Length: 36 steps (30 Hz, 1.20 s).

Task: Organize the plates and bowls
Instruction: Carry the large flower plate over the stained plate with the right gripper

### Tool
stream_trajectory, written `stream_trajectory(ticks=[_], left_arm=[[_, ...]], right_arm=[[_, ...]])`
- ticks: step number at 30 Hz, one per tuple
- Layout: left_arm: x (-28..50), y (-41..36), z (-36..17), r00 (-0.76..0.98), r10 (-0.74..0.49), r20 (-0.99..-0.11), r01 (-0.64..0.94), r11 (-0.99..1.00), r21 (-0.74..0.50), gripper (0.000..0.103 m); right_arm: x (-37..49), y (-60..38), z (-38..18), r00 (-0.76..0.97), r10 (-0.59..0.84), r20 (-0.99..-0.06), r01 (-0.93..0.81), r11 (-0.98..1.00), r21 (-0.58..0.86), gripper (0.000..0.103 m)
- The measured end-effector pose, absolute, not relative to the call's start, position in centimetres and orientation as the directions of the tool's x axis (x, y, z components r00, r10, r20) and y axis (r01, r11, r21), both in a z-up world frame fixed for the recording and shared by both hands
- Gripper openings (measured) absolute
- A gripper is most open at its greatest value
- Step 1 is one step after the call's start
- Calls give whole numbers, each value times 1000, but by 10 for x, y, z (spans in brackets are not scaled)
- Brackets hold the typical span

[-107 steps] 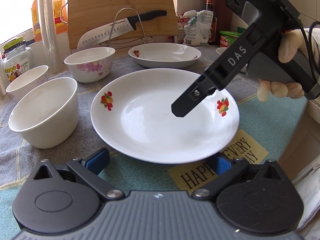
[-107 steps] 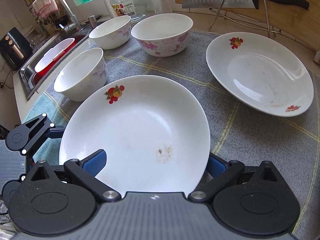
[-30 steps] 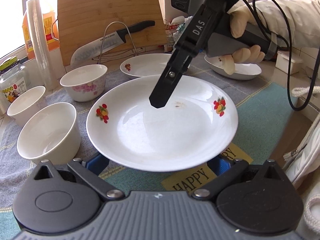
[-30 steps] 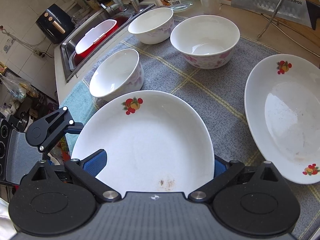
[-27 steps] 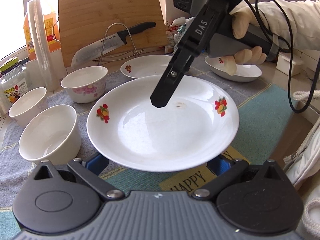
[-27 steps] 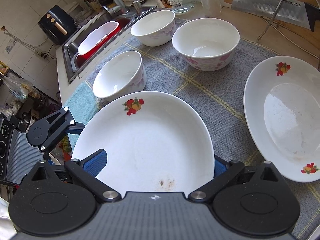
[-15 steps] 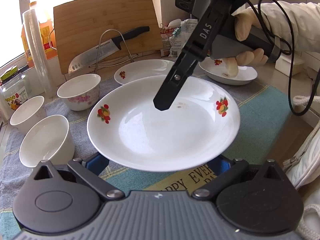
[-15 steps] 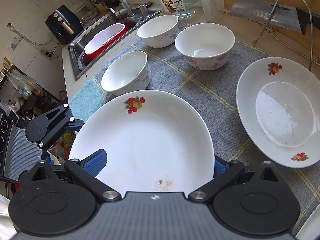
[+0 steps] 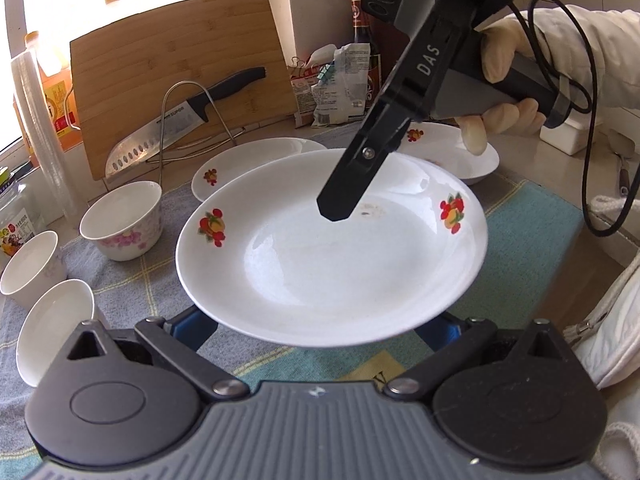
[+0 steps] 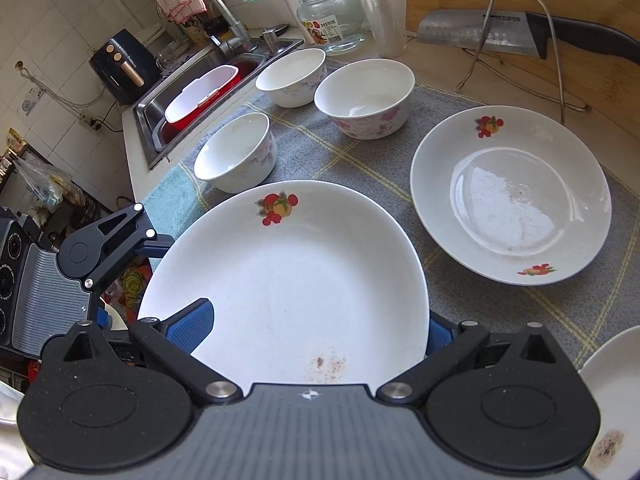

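A white plate with fruit prints [image 9: 328, 272] [image 10: 288, 280] hangs in the air above the cloth-covered counter. My right gripper [image 10: 312, 332] straddles its rim with jaws set wide. One black finger [image 9: 360, 168] lies over the plate's inside; the other is hidden beneath it. My left gripper [image 9: 314, 326] is open, and both blue pads sit under the plate's near rim. It shows at the plate's left edge [image 10: 132, 248] in the right wrist view. A second matching plate [image 10: 512, 196] [image 9: 256, 156] lies on the grey cloth beyond.
Three white bowls [image 10: 236, 160] [image 10: 292, 76] [image 10: 364, 96] stand on the cloth toward the sink [image 10: 200, 92]. A third plate [image 9: 472, 148] lies at the right. A knife on a wire stand [image 9: 180, 120] leans on a cutting board [image 9: 180, 60]. A gloved hand [image 9: 500, 80] holds the right gripper.
The plate was resting on the cloth 3.6 s ago and is now raised well above it. Both grippers rose with it, and the bowls and far plate look lower and smaller.
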<state>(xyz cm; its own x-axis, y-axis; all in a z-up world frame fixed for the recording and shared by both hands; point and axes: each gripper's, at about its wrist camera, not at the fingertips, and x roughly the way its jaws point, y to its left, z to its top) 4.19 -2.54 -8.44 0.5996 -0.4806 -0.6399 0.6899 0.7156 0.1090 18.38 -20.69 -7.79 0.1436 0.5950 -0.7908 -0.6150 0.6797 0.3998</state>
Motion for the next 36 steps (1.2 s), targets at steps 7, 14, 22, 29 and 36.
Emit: stream_trajectory(ticks=[7, 14, 22, 29, 36], left_arm=[[43, -55, -83, 584, -485, -651, 706, 699, 114, 102], [47, -85, -81, 574, -493, -654, 716, 689, 109, 102], [53, -112, -80, 560, -507, -656, 735, 670, 110, 102], [59, -135, -79, 543, -517, -662, 753, 648, 112, 102], [69, -154, -80, 531, -523, -667, 764, 635, 110, 102]], right_arm=[[181, -239, -76, 169, 600, -782, -599, 692, 402, 103], [181, -269, -75, 186, 600, -778, -588, 702, 401, 103], [181, -299, -73, 214, 595, -775, -573, 719, 394, 103], [182, -324, -74, 240, 589, -772, -550, 737, 392, 103], [185, -344, -75, 267, 590, -762, -527, 751, 397, 103]])
